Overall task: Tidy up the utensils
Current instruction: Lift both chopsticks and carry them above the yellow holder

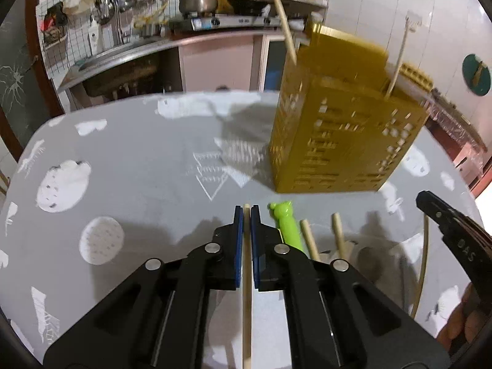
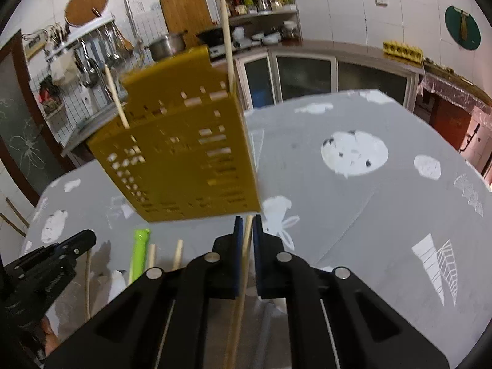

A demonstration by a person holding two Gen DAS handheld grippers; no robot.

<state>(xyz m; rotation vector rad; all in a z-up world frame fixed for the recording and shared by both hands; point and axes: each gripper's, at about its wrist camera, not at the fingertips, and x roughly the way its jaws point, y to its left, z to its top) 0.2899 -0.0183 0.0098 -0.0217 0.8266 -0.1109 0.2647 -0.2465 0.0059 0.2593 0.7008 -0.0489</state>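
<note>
The desk (image 1: 138, 160), under a grey cloth with white prints, takes up most of both views. On its far half stands the yellow perforated utensil holder (image 1: 344, 135), upright, toward the right in the left wrist view and toward the left in the right wrist view. Two pale sticks (image 1: 286, 27) already stand in it and jut above its rim, so some sorting looks done.

More is left than finished, as far as I can judge. On the near desk, between the two hands, lie a green bear-topped utensil (image 1: 286, 224) and two wooden handles (image 1: 310, 240) just beside it, their lower ends hidden behind the black frame; a thin pale curved rod (image 1: 422, 264) shows further right, and I cannot tell what it belongs to.

The left tongs (image 1: 246, 212) are pressed together on a thin wooden stick (image 1: 246, 307) that runs between the blue pads and back toward the camera. The right tongs (image 2: 249, 221) likewise pinch a wooden stick (image 2: 241, 292), slanted a little. Both sticks are well short of the holder; each still has to be carried over and dropped in, and then the loose pieces on the cloth follow.
</note>
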